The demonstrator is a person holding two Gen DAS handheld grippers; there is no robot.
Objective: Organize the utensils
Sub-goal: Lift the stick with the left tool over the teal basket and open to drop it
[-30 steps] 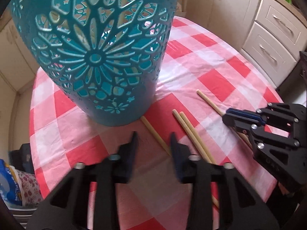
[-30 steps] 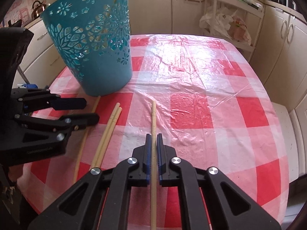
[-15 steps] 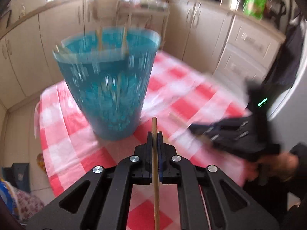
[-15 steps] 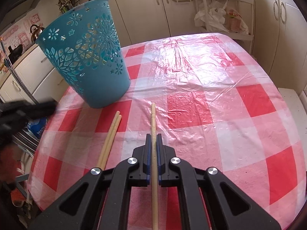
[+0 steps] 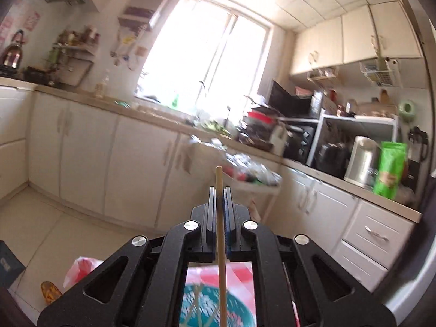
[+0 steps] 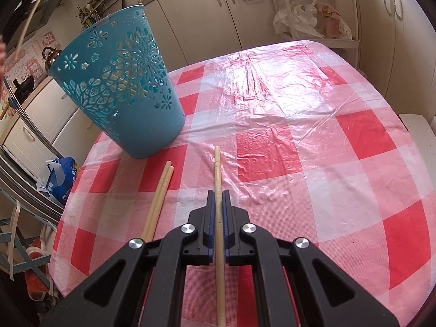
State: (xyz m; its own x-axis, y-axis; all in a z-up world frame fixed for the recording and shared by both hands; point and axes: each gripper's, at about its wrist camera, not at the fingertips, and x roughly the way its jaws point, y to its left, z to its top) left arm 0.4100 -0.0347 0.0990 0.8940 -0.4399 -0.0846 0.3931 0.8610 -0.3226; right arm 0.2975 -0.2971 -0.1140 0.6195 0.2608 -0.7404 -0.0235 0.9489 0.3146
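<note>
L tool (image 5: 218,190) clamps chopstick (image 5: 220,245) over bin (image 5: 239,310), sticks already inside. R tool (image 6: 216,193) grips another (image 6: 217,169); pair (image 6: 160,190) left on surface (image 6: 299,136).

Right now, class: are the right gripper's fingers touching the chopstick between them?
Touching. The right wrist view shows the right gripper shut on the chopstick, both blue pads pressed against its sides with no gap.
</note>
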